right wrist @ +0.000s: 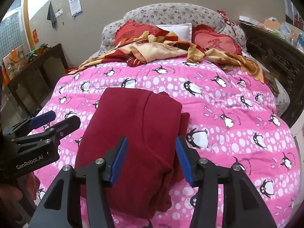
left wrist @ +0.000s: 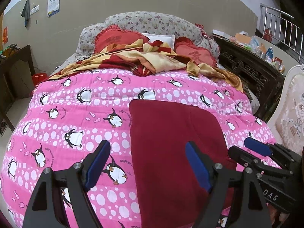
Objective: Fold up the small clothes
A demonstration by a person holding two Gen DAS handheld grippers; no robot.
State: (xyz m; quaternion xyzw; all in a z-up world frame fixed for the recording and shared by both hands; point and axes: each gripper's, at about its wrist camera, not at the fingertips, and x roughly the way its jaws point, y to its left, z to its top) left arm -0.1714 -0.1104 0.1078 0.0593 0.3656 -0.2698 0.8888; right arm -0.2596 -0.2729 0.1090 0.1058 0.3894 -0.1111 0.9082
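Both my left gripper [left wrist: 148,163] and right gripper [right wrist: 151,159] are spread wide, clamping nothing, over the folded dark red garment [right wrist: 133,133] at 6 o'clock on the pink penguin quilt [right wrist: 228,114].

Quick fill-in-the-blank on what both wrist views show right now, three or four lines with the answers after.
1. The folded garment lying on the quilt is dark ____ in colour.
2. The pink quilt is printed with cartoon ____.
3. The right claw hovers with its jaws ____, gripping nothing.
4. The left claw is ____ too.

Missing words: red; penguins; open; open
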